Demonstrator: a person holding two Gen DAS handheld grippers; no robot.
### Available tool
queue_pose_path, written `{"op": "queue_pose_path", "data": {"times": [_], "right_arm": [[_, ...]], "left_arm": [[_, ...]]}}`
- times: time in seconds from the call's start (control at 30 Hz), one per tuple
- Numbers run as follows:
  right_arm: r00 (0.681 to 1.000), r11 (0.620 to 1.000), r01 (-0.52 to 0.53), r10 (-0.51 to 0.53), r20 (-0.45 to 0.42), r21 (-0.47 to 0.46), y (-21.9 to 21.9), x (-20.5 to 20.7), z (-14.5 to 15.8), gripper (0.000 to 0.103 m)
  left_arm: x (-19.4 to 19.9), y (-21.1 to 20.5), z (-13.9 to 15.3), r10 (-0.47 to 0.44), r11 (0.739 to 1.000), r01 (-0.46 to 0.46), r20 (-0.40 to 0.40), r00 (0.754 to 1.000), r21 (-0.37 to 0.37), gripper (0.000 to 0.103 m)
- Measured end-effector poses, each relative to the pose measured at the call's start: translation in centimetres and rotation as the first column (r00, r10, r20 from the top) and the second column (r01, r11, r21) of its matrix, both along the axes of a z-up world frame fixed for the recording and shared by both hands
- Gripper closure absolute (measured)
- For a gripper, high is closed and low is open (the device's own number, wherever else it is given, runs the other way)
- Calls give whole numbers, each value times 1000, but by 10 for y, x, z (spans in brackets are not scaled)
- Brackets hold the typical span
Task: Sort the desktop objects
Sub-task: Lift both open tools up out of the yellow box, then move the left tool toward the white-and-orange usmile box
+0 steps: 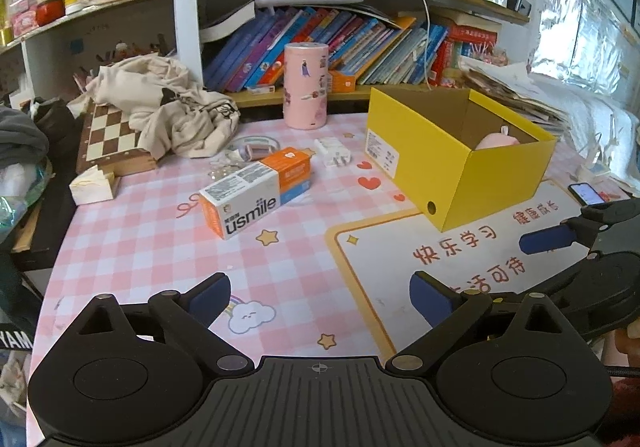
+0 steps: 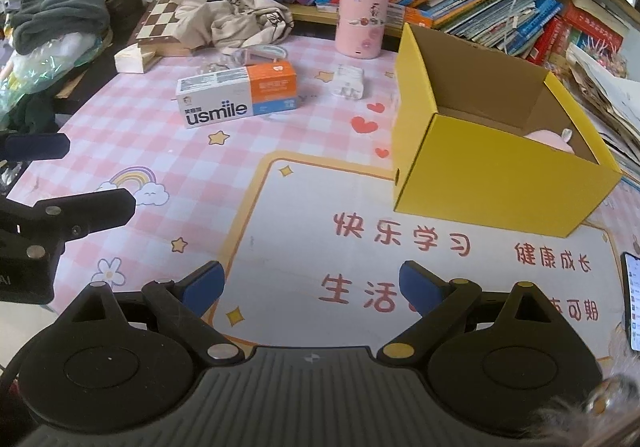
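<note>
On desk mat (image 2: 280, 207): one yellow box (image 2: 496, 183), one usmile carton (image 2: 236, 95), one pink canister (image 2: 362, 11)

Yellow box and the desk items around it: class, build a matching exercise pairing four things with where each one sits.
Things:
1. pink soft toy
2. usmile carton
3. pink cylinder
4. chessboard

Places:
A. under the crumpled beige cloth
B. inside the yellow box
C. upright in front of the bookshelf
D. lying flat on the checked mat

Pairs: 1-B, 2-D, 3-C, 4-A
</note>
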State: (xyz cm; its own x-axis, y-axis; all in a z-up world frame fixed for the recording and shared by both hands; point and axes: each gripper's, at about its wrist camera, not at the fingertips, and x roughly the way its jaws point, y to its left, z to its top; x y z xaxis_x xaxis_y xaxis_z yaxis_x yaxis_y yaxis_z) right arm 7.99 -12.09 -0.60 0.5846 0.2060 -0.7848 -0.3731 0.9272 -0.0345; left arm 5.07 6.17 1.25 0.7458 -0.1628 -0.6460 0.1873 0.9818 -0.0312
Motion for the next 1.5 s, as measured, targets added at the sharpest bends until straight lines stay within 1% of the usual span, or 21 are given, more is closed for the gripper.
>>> {"op": "queue_pose_path", "data": {"times": [0.23,0.37,0.5,0.8,0.93,1.0,1.2,1.33,1.43,1.5], "right_arm": [[1000,1000,-18,18,8,-12,5,6,0,8],[999,999,-42,43,30,-29,10,11,0,8],[995,996,-79,81,58,-48,15,18,0,8],[987,989,-132,137,86,-62,17,51,1,8],[983,985,-161,166,79,-70,19,62,-3,8],[982,983,-169,174,80,-67,20,67,-5,8],[977,980,-190,194,85,-57,23,80,-10,8],[980,983,-181,182,78,-29,25,93,-12,8],[981,985,-174,174,82,-5,28,104,-12,8],[981,985,-175,174,85,0,31,110,-13,7]], "left_arm": [[4,3,-3,14,1000,-14,-11,1000,-1,5],[8,5,-6,25,1000,-25,-16,1000,-2,5],[16,5,-7,41,999,-41,-5,999,-6,5],[46,3,-6,84,996,-84,16,996,-16,5],[55,0,-9,100,995,-100,8,995,-2,5],[58,0,-12,109,994,-109,3,994,-2,5],[70,8,-17,168,985,-168,-12,986,-34,4],[76,13,-18,198,979,-198,0,980,-50,4],[81,16,-18,188,981,-186,27,982,-61,2],[84,18,-17,190,981,-187,50,981,-54,1]]}}
